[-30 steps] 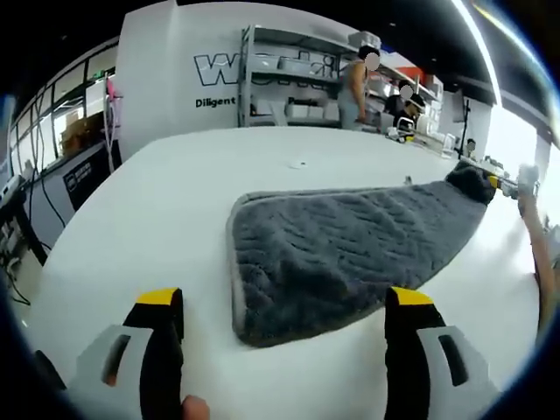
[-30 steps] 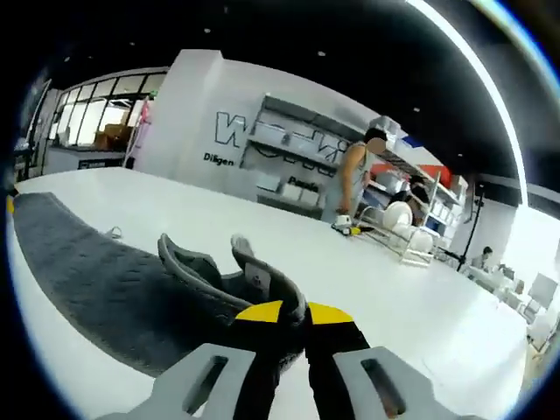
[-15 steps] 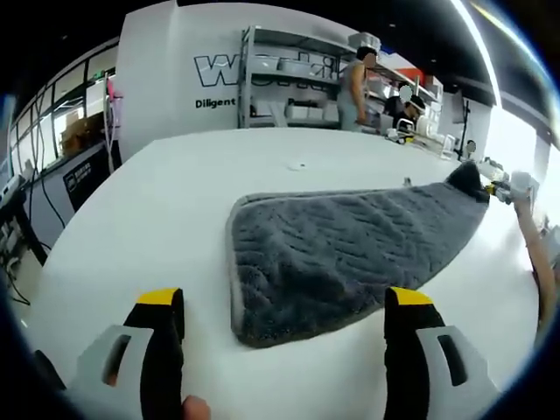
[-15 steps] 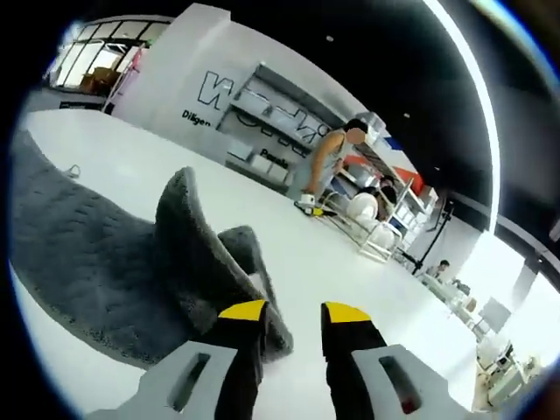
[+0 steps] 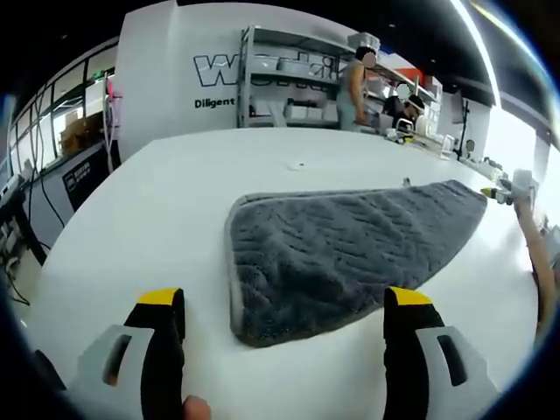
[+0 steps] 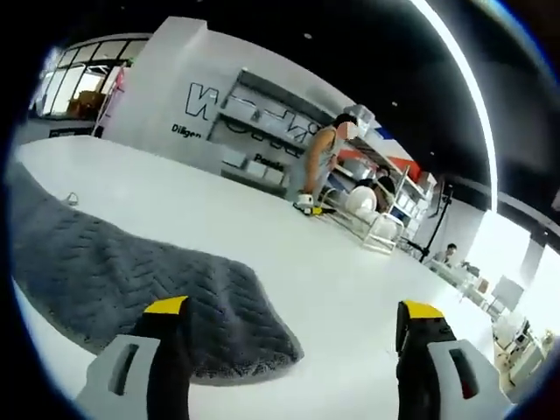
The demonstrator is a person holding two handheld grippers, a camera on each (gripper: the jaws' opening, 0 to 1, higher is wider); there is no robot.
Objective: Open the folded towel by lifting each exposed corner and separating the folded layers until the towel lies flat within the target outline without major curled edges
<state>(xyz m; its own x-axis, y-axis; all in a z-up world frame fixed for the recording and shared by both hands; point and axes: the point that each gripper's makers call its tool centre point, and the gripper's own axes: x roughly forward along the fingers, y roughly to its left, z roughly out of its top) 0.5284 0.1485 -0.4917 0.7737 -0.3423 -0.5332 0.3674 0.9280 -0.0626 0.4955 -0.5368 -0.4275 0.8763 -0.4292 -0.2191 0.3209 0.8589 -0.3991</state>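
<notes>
In the left gripper view your left gripper (image 5: 278,337) hangs just short of the towel's near edge with its jaws spread wide and nothing between them, which reads as a stand-off pose: you are placed to judge the lay rather than to grip. The towel (image 5: 346,249) lies spread on the white table (image 5: 149,201), a grey, deep-piled cloth with a chevron weave and a pale bound hem running down its near-left edge; the near corner is rounded and sits flat, and the far end tapers toward your right gripper (image 5: 512,185), seen small at the table's far side. No target outline is visible on the table, so whether the towel sits inside it can't be judged. In the right gripper view your right gripper (image 6: 293,337) also has its jaws well apart and empty, poised over the towel's (image 6: 131,280) rounded corner, which lies down on the table (image 6: 350,280) with a thick, slightly raised lip. The pile looks heavy enough to stay where it drops, so I'd judge the unfolding is close to done, with only edge smoothing left.
</notes>
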